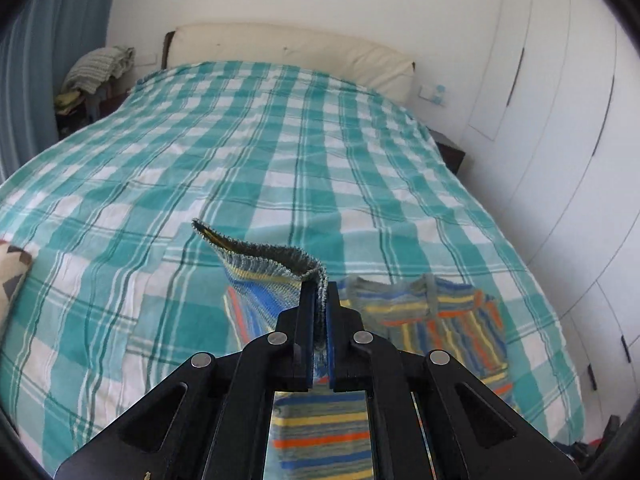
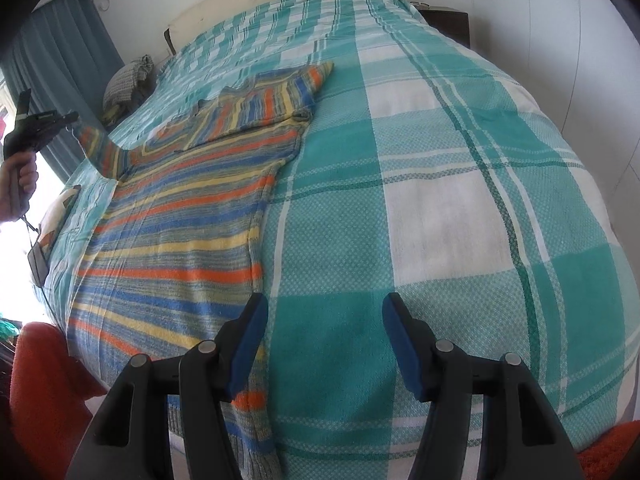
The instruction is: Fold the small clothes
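A small striped knit sweater (image 2: 180,220) in blue, orange, yellow and grey lies flat on the bed. My left gripper (image 1: 319,304) is shut on the grey cuff of one sleeve (image 1: 272,268) and holds it lifted above the bed; the sweater's body (image 1: 440,320) lies to its right. In the right wrist view the left gripper (image 2: 48,124) shows at far left with the raised sleeve (image 2: 98,148). My right gripper (image 2: 324,344) is open and empty, low over the bed beside the sweater's right edge near its hem.
The bed has a teal and white checked cover (image 2: 440,200) and a cream headboard (image 1: 292,54). A patterned cushion (image 1: 12,276) lies at the left. White wardrobes (image 1: 560,120) stand on the right. A pile of clothes (image 1: 96,72) sits by the blue curtain. An orange towel (image 2: 44,364) lies at lower left.
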The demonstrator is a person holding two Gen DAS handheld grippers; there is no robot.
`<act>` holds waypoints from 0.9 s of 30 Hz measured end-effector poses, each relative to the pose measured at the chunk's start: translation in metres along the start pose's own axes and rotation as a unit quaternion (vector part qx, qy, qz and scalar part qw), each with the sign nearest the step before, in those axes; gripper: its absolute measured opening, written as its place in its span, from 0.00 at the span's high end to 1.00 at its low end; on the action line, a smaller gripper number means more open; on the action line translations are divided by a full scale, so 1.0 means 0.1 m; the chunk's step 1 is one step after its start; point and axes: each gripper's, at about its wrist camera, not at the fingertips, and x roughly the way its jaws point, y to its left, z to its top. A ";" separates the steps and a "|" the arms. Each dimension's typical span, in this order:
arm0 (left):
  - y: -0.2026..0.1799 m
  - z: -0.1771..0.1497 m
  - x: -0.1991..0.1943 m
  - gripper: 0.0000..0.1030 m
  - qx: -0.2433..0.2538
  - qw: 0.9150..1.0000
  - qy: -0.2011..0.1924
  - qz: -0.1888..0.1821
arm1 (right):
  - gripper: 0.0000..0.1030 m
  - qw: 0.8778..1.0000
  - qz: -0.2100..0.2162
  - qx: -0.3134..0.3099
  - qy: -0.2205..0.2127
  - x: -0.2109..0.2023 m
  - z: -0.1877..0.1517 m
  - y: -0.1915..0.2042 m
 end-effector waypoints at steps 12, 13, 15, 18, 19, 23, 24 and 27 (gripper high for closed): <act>-0.42 -0.58 0.85 0.25 -0.061 0.995 0.074 -0.009 | 0.42 1.000 0.015 0.012 -0.003 -0.05 -0.02 -0.05; -0.29 -0.64 0.90 0.24 -0.067 0.994 0.081 0.015 | 0.42 1.000 0.017 0.013 0.000 -0.04 -0.02 -0.05; -0.05 -0.84 1.10 0.21 -0.065 0.988 0.122 0.066 | 0.42 1.000 0.021 0.016 0.002 -0.01 0.00 -0.06; 0.29 -1.33 1.42 0.21 -0.034 0.964 0.221 0.144 | 0.42 1.000 0.022 0.020 0.005 0.02 0.01 -0.06; 0.35 -1.42 1.32 0.20 -0.032 0.971 0.196 0.130 | 0.42 1.000 0.020 0.020 0.005 0.02 0.01 -0.06; 0.60 -1.60 0.84 0.11 -0.068 0.973 0.180 0.124 | 0.42 1.000 0.015 0.025 0.001 -0.01 -0.01 -0.08; 0.64 -1.66 0.71 0.11 -0.073 0.976 0.172 0.115 | 0.42 1.000 0.014 0.028 0.000 -0.01 0.00 -0.10; 0.78 -1.84 0.28 0.11 -0.075 0.978 0.155 0.122 | 0.42 0.999 0.014 0.038 -0.003 0.00 0.02 -0.14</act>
